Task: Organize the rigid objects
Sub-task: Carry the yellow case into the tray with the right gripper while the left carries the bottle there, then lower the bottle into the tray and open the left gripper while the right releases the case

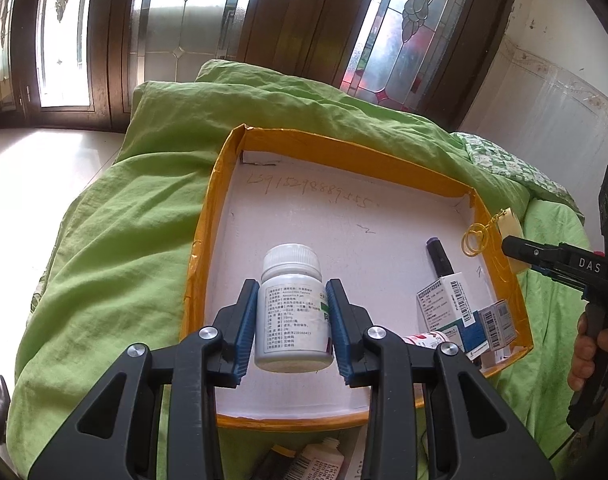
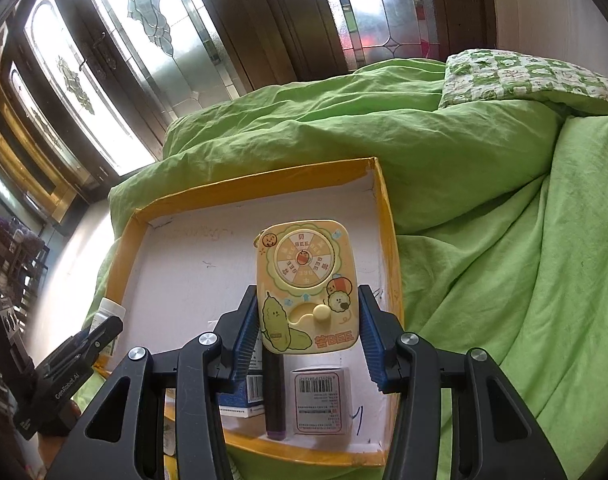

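Over orange-rimmed tray (image 1: pixel 207 216) on green bed: left gripper (image 1: pixel 291 316) jaws clamp white pill bottle (image 1: pixel 291 308) mid-body (light, stiff, slick plastic, judged); right gripper (image 2: pixel 308 316) jaws pinch yellow toy card (image 2: pixel 308 284) at lower edges, thin, likely twist-prone.

Left wrist view: I look steeply down along the fingers (image 1: pixel 247 320), close above the tray (image 1: pixel 207 216).
Right wrist view: same downward tilt, seemingly from the tray's (image 2: pixel 390 240) right.
Shared: tray, bed (image 1: pixel 115 220).

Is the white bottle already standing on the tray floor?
No: the left gripper holds the white bottle clamped between its pads, above the tray.
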`<action>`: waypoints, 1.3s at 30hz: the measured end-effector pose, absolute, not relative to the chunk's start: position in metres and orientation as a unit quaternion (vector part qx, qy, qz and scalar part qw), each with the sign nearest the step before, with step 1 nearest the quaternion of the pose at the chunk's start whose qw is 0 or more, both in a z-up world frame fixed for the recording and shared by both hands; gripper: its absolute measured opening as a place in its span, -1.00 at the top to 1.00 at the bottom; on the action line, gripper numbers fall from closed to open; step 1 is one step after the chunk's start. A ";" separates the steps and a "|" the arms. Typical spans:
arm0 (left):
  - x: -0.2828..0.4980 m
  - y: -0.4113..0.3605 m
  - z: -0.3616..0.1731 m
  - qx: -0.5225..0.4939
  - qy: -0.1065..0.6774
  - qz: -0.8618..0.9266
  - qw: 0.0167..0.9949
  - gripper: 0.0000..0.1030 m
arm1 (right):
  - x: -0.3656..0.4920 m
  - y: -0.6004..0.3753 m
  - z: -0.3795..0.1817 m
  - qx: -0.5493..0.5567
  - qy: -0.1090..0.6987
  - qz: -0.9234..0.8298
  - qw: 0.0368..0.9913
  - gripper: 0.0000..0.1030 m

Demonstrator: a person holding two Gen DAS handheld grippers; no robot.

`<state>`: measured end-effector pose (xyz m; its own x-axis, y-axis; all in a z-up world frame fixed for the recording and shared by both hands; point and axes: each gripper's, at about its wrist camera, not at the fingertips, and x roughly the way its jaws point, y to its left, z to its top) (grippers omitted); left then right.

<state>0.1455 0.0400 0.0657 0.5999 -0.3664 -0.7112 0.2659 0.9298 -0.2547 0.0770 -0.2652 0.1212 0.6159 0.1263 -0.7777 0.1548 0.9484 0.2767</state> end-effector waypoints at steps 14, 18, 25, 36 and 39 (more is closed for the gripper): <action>0.145 0.026 0.049 -0.004 0.430 -0.158 0.889 0.39 | 0.095 -0.261 0.084 0.136 0.469 -0.010 0.872 0.18; 0.143 0.018 0.046 0.027 0.431 -0.152 0.889 0.39 | 0.097 -0.261 0.077 0.128 0.478 -0.014 0.869 0.18; 0.144 0.018 0.045 0.024 0.431 -0.154 0.889 0.38 | 0.097 -0.252 0.075 0.092 0.478 -0.018 0.873 0.18; 0.137 0.021 0.054 0.000 0.418 -0.167 0.893 -0.23 | 0.083 -0.257 0.082 0.126 0.461 -0.018 0.878 0.01; 0.131 0.032 0.064 -0.019 0.409 -0.165 0.897 -0.33 | 0.073 -0.258 0.087 0.138 0.452 -0.017 0.881 -0.02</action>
<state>0.1313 0.0318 0.0638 0.6105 -0.3109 -0.7285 0.2805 0.9450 -0.1683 0.0735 -0.2576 0.0867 0.5914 0.0947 -0.8008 0.1552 0.9612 0.2283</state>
